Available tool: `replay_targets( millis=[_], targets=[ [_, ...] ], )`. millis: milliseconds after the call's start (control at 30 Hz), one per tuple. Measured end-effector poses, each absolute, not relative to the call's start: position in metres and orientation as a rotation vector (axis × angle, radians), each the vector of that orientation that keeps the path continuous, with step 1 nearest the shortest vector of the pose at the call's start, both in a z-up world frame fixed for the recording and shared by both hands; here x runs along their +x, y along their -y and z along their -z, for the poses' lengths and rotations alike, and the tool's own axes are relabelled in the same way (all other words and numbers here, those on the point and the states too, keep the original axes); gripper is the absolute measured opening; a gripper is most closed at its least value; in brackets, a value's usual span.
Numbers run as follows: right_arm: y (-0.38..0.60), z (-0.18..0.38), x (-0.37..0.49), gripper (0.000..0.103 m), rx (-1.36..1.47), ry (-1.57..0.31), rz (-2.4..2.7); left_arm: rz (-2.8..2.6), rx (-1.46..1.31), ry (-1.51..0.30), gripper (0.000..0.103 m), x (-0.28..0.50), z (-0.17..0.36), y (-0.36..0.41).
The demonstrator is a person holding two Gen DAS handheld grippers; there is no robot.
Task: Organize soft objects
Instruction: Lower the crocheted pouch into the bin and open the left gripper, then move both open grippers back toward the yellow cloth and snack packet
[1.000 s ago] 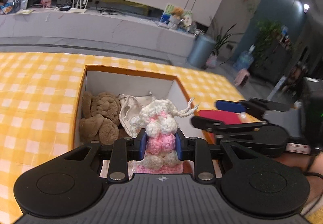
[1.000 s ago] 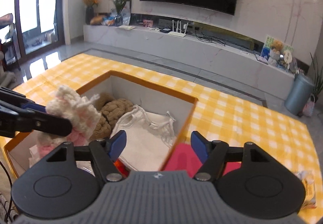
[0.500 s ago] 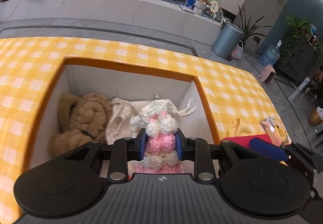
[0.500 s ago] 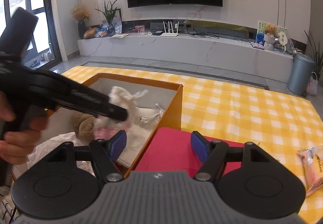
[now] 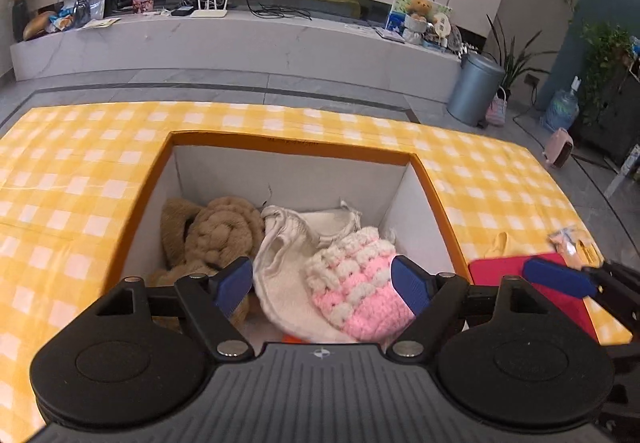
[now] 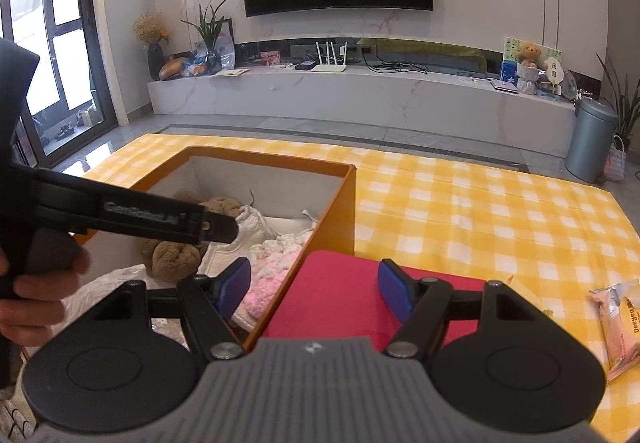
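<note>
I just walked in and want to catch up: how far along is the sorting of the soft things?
Done: brown plush toy, white cloth bag and pink-and-white crocheted piece lie in the orange box. In hand: nothing; left gripper is opening, right gripper open. Left: red cloth beside the box.

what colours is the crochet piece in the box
Pink and cream-white bands on the crochet piece; clearest in the left wrist view.

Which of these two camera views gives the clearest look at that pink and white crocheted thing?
The left wrist view: the pink and white crochet piece lies in plain sight in the orange box, atop a cream cloth. The right wrist view shows only part of it, behind the box wall and a tool finger.
</note>
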State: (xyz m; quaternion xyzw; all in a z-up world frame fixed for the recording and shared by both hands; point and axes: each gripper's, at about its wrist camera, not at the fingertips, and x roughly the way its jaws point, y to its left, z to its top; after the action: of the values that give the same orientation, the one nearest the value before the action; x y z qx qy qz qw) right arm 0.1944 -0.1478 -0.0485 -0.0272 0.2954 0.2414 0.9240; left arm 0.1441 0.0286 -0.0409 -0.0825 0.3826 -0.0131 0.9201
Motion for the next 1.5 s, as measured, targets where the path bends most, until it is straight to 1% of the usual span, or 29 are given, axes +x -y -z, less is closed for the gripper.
replay_targets(
  millis=[200, 300, 500, 667, 867, 1033, 1233, 1400, 1500],
  targets=[
    [0.141, 0.037, 0.188, 0.070, -0.046, -0.585, -0.500, 0.001, -0.202, -0.762, 0.093, 0.127, 0.024, -0.039],
    [0.134, 0.032, 0.184, 0.057, -0.080, -0.581, -0.499, 0.001, -0.216, -0.751, 0.093, 0.118, 0.013, -0.049],
    [0.133, 0.021, 0.178, 0.057, -0.067, -0.584, -0.477, -0.020, -0.178, -0.712, 0.093, 0.093, -0.006, -0.056],
    [0.142, -0.010, 0.170, 0.056, -0.080, -0.541, -0.456, -0.102, -0.070, -0.665, 0.091, 0.076, -0.022, -0.040],
    [0.168, -0.043, 0.149, 0.056, -0.059, -0.476, -0.471, -0.035, -0.094, -0.665, 0.091, 0.066, -0.034, -0.030],
    [0.207, -0.058, 0.133, 0.056, 0.008, -0.469, -0.482, -0.018, -0.055, -0.610, 0.091, 0.052, -0.047, -0.011],
    [0.251, -0.059, 0.122, 0.057, -0.049, -0.475, -0.421, 0.033, 0.002, -0.574, 0.091, 0.045, -0.053, 0.028],
    [0.292, -0.040, 0.122, 0.057, 0.001, -0.494, -0.366, 0.057, 0.012, -0.570, 0.091, 0.050, -0.052, 0.064],
    [0.316, -0.025, 0.127, 0.058, 0.093, -0.512, -0.331, 0.093, 0.025, -0.559, 0.091, 0.053, -0.053, 0.087]
  ],
)
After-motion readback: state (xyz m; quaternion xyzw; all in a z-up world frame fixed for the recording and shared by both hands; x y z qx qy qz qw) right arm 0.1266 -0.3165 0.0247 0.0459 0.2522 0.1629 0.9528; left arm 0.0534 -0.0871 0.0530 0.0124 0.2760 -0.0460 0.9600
